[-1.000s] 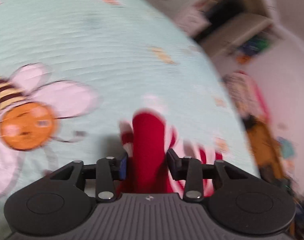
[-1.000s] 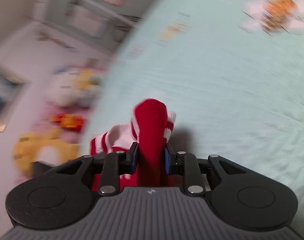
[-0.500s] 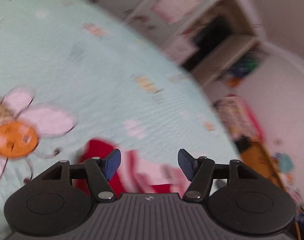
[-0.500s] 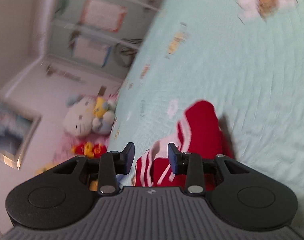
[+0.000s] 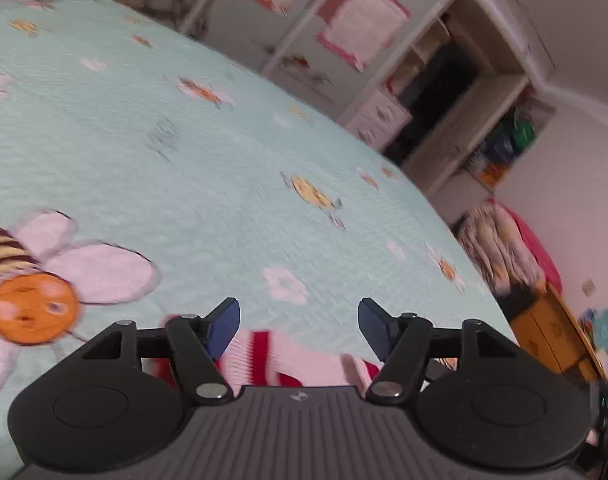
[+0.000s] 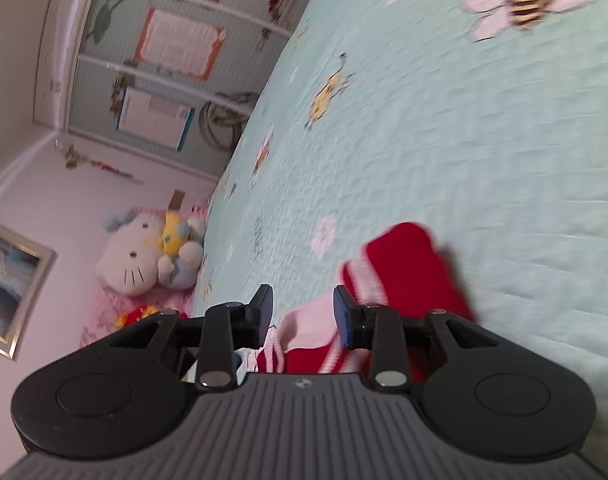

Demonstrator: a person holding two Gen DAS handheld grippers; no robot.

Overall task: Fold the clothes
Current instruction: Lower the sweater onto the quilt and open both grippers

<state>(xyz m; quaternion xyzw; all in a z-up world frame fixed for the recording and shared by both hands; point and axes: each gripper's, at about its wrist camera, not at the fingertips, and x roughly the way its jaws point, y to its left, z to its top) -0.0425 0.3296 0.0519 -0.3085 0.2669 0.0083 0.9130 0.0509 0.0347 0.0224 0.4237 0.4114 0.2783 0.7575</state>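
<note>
1. Red-and-white knit, the garment (image 5: 275,356) lies on the mint bedspread (image 5: 183,168) at the near edge of both views, just below our fingers and partly hidden by the gripper bodies.
2. Our left gripper (image 5: 296,318) has just been opening; its jaws stand wide apart, with nothing between the pads.
3. Our right gripper (image 6: 302,307) has its jaws parted more narrowly. The cloth sits behind and below the gap, and no pad presses on it.
4. We judge a fold just laid, with both tools free of the garment.
5. To finish it well, we should lift clear without snagging the knit, then check that the striped edge lies flat.
6. A red lobe (image 6: 412,264) bulges up on the far right; we would press it down before the next fold.
</note>
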